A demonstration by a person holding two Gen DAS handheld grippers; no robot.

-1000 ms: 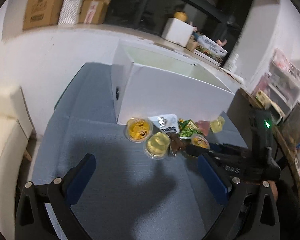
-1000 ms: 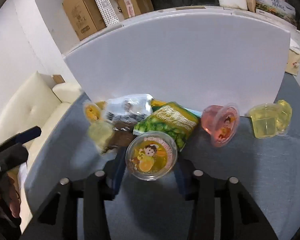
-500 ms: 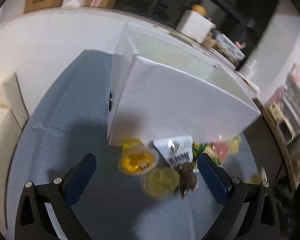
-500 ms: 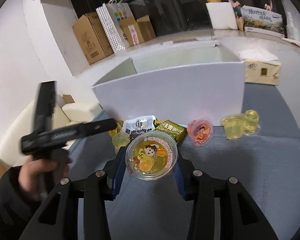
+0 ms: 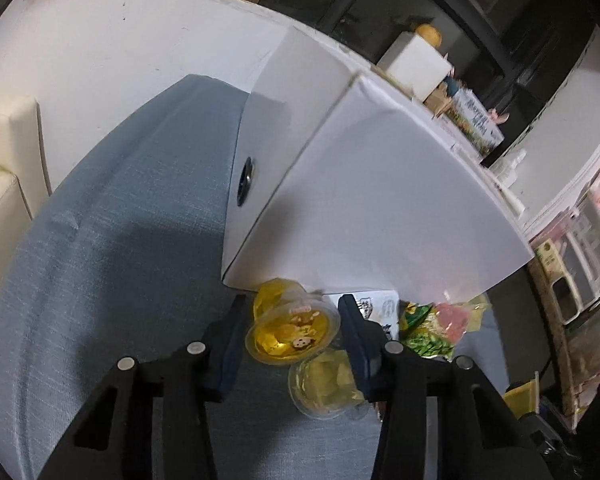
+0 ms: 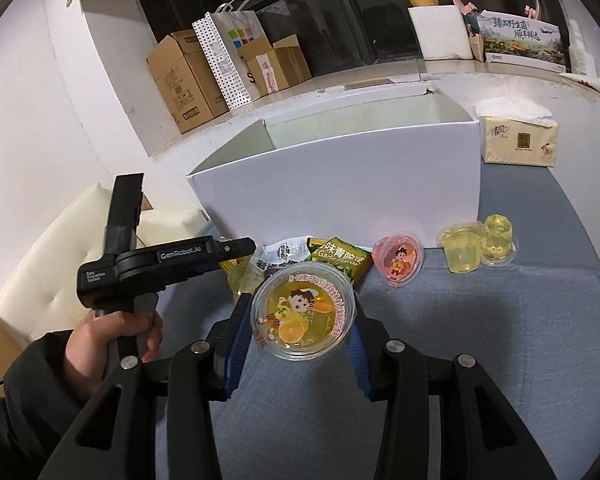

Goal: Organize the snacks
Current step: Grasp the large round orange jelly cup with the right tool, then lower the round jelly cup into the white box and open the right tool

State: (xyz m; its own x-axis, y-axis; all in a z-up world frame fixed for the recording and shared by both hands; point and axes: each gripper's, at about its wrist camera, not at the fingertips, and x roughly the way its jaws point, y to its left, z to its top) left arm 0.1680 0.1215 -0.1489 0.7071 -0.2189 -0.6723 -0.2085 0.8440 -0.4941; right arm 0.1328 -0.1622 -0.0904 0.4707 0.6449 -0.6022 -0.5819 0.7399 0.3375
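Left gripper [image 5: 292,334]: black frame, blue pads; jaws just closing in, now clamped on either side of a clear plastic jelly cup with yellow fruit and a cartoon lid [image 5: 290,334], lid tilted toward the camera, close to the front corner of the box. Held by a hand [image 6: 112,336] in a dark sleeve, seen in the right wrist view.

Right gripper [image 6: 303,322]: same build; pads pressed on a clear round jelly cup with orange slices and a cartoon-child lid [image 6: 303,312], raised clear of the cloth, lid facing the camera.

Large white open-topped cardboard box [image 6: 340,184]: upright on the blue-grey fabric surface [image 6: 480,340], round hole in its left end wall; interior pale, contents not visible.

Snacks along the front foot of the box, right wrist view, left to right:
- pale yellow jelly cup [image 5: 326,386], just beside the left gripper's right pad
- white printed sachet [image 6: 284,250]
- green garlic-flavour pea packet [image 6: 338,260], partly behind the held orange cup
- pink jelly cup with cartoon lid [image 6: 398,260], tipped on its side
- two pale yellow clear jelly cups [image 6: 478,246], touching each other, at the box's right corner

Beige tissue pack [image 6: 518,140]: on the surface to the right of the box.

Cream cushioned sofa [image 6: 60,256]: left of the surface.

Ledge behind: brown cardboard cartons [image 6: 188,76], dotted white paper bag [image 6: 224,52].
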